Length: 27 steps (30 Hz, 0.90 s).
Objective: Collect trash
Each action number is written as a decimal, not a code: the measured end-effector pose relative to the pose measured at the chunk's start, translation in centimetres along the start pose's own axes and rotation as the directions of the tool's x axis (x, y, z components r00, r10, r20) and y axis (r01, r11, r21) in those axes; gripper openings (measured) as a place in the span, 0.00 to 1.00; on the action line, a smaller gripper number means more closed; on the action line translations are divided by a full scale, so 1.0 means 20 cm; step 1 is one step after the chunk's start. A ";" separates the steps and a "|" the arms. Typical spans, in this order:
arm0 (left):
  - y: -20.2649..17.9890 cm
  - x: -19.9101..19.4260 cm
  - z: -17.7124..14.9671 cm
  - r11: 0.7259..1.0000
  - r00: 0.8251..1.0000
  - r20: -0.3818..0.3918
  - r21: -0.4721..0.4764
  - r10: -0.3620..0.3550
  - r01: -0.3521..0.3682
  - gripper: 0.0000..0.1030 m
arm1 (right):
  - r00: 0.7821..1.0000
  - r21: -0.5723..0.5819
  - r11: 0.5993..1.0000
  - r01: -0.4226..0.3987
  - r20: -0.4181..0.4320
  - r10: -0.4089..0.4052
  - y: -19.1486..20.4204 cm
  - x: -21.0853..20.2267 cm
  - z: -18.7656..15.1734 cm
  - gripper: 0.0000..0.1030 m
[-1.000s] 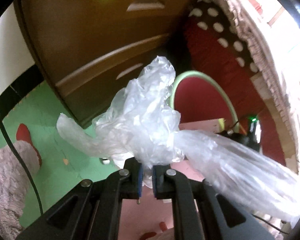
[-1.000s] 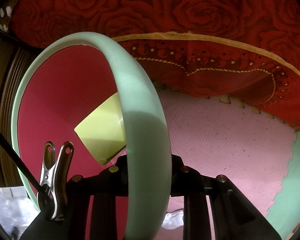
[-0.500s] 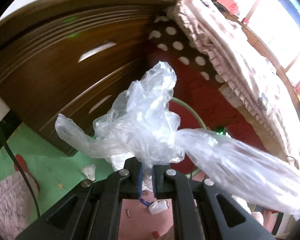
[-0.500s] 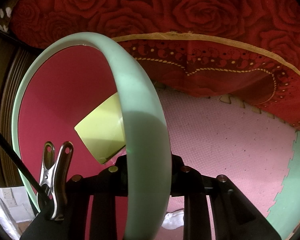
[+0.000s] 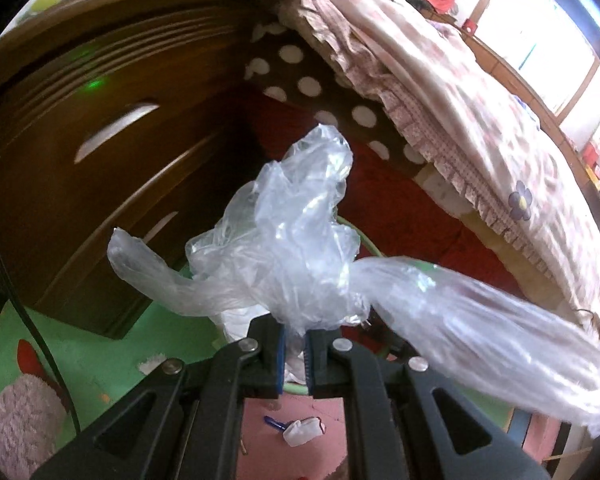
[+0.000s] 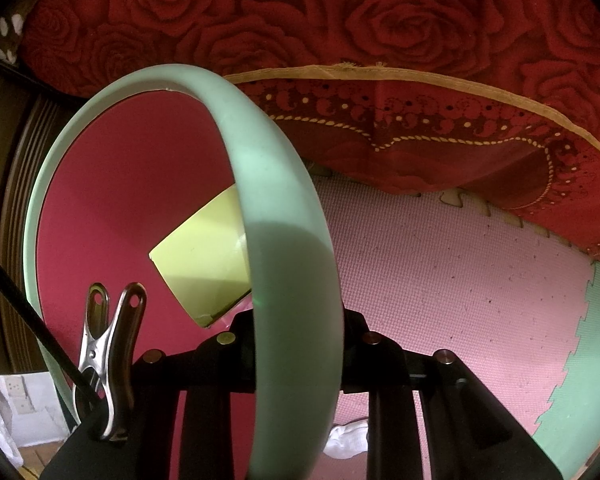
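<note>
Left gripper (image 5: 294,354) pinches a crumpled clear plastic bag (image 5: 296,248): thin glossy film, bunched at the pads, one twisted tail out left, a longer puffed tail trailing right past the lens edge. The bag blocks most of the view ahead; behind it sits a brown wooden dresser (image 5: 100,152) with curved grooved drawer fronts, to its right a dark polka-dot cloth (image 5: 300,80) and a frilled floral bedspread (image 5: 480,120). Below the bag, green foam mat (image 5: 100,352), pink mat, a small white scrap with a blue bit (image 5: 300,434), fuzzy pink rug (image 5: 16,420) at lower left. A slice of the bin rim (image 5: 366,244) peeks out behind the bag. Right gripper (image 6: 298,354) is clamped on the bin's rim (image 6: 284,240): smooth mint-green plastic ring, red inside, a yellow-green wedge of paper (image 6: 204,268) lying in it. The rim cuts right across that view; a steel spring clip (image 6: 108,360) holds a black cable at the gripper's left. Beyond the bin, red rose-embossed blanket (image 6: 340,20) with gold trim over pink dimpled foam mat (image 6: 440,280). Versus a second ago: left view now sits higher and has rolled, showing more of the dresser top and bedspread, less floor; grip on the bag unchanged. Right view identical.
</note>
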<state>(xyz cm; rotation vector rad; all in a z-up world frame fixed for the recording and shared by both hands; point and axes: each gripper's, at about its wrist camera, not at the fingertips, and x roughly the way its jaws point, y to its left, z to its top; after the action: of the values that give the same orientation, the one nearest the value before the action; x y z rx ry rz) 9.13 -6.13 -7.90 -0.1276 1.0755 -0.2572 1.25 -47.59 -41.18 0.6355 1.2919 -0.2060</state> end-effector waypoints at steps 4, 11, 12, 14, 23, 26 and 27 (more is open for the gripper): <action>-0.03 0.10 0.00 1.000 0.999 -0.030 0.018 0.016 -0.016 0.07 | 1.000 -0.003 1.000 -0.001 -0.001 0.001 0.00 0.01 0.00 0.26; -0.05 0.30 -0.06 0.997 0.994 -0.090 0.049 0.066 -0.062 0.07 | 1.000 -0.001 1.000 -0.002 -0.001 0.002 0.00 0.02 0.00 0.26; -0.06 0.33 -0.07 0.996 0.993 -0.097 0.052 0.073 -0.068 0.07 | 1.000 -0.001 1.000 -0.002 -0.001 0.002 0.00 0.02 0.00 0.26; -0.05 0.37 -0.09 0.995 0.990 -0.111 0.055 0.084 -0.079 0.07 | 1.000 -0.001 1.000 -0.003 -0.001 0.003 0.00 0.02 0.00 0.26; -0.07 0.50 -0.19 0.987 0.980 -0.149 0.108 0.135 -0.120 0.07 | 1.000 0.001 1.000 -0.003 -0.001 0.003 0.02 0.04 -0.01 0.26; -0.07 0.56 -0.21 0.985 0.975 -0.165 0.118 0.148 -0.130 0.07 | 1.000 0.002 1.000 -0.004 -0.001 0.004 0.01 0.05 -0.01 0.26; -0.07 0.57 -0.21 0.984 0.974 -0.169 0.119 0.152 -0.133 0.07 | 1.000 0.002 1.000 -0.004 -0.001 0.004 0.02 0.05 -0.01 0.26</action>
<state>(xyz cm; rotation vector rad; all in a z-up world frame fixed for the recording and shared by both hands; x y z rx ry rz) 10.28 -10.44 -19.29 0.0703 1.2390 -0.1985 1.53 -46.93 -42.00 0.6394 1.2919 -0.2035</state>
